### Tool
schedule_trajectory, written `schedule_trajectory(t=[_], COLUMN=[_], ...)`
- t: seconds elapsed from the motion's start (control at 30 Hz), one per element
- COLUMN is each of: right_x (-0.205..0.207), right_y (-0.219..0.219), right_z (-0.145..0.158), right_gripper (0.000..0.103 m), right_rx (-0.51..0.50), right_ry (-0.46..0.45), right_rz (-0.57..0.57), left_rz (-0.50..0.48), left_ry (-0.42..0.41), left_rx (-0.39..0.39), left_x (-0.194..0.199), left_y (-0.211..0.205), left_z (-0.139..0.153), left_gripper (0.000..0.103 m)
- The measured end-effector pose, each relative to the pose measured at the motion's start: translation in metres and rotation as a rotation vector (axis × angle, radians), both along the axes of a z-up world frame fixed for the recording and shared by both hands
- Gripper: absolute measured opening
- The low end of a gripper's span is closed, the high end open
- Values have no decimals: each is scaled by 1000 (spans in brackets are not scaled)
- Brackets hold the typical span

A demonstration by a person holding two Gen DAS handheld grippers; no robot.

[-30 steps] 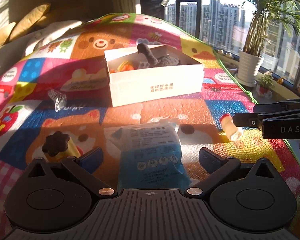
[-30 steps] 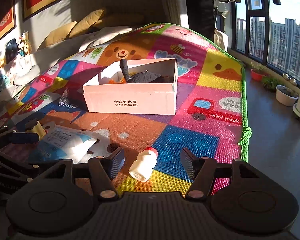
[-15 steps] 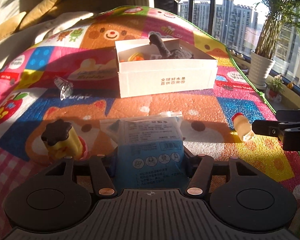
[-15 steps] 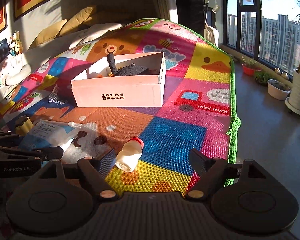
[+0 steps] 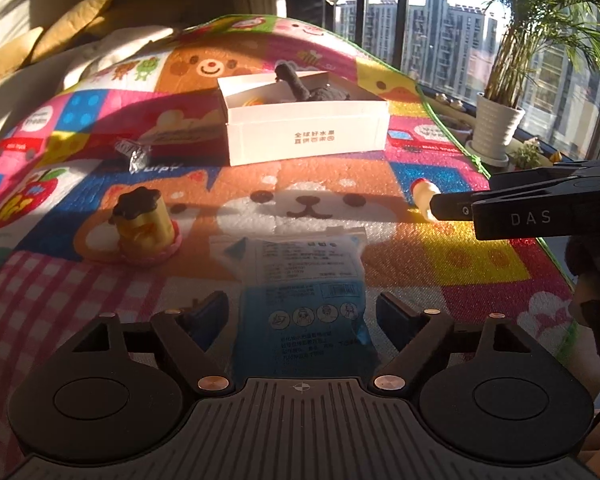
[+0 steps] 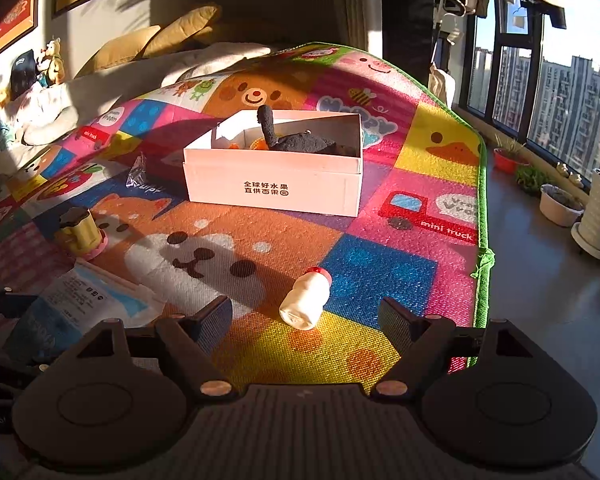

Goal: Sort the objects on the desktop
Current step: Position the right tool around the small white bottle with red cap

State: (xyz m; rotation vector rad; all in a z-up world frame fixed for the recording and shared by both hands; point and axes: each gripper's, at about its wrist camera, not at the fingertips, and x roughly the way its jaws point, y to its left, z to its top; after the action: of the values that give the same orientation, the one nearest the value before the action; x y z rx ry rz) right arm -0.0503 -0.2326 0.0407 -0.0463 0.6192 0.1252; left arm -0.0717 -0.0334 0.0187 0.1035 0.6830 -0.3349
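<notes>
The left gripper (image 5: 302,312) gapes wide astride the blue packet (image 5: 306,300), pads clear of it. The right gripper (image 6: 304,320) is equally wide, the bottle (image 6: 305,298) lying between its tips. The box (image 6: 276,184) sits at 12 o'clock.

Harsh low sun, strong fisheye warp.
Light enters via right windows (image 6: 556,92); long dark shadows cross play mat (image 6: 380,264), glare on far sofa (image 6: 112,84), near edges dim w/ bent lines.
</notes>
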Motion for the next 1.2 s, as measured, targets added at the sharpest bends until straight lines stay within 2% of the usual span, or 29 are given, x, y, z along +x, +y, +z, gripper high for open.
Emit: schedule_trajectory(t=[0.1,0.17,0.2,0.23,0.4,0.47,0.5,0.57,0.7,0.87,1.0,1.1,1.2], right_x=[3,9,13,17,33,39,40,40,26,4,-15,-22,-22], right_y=[5,10,12,15,25,24,23,22,24,25,27,30,31], right_z=[0,-2,-4,-6,-18,-21,-22,-22,-20,-17,-17,-16,-13], right_gripper=[80,70,58,54,50,37,25,16,16,16,32,32,35], right_rx=[-11,-14,-21,-29,-87,-94,-91,-81,-88,-28,5,22,-1], right_ry=[12,40,57,71,72,79,86,100,94,134,141,134,98], right_rz=[35,73,87,96,73,67,67,79,127,197,246,282,267], left_rz=[4,24,29,33,33,39,43,50,52,59,58,65,70], left_ry=[12,34,40,48,66,66,67,69,70,59,47,44,43], left_rx=[-8,-10,-10,-13,-17,-17,-19,-25,-25,-25,-21,-31,-30], left_x=[1,5,6,8,9,9,9,9,10,10,10,11,11], left_y=[1,3,3,3,5,7,8,9,8,8,8,10,10], left_z=[0,-3,-4,-6,-11,-12,-11,-11,-11,-13,-14,-14,-14], left_gripper=[98,100,100,100,100,101,101,101,102,103,103,103,103])
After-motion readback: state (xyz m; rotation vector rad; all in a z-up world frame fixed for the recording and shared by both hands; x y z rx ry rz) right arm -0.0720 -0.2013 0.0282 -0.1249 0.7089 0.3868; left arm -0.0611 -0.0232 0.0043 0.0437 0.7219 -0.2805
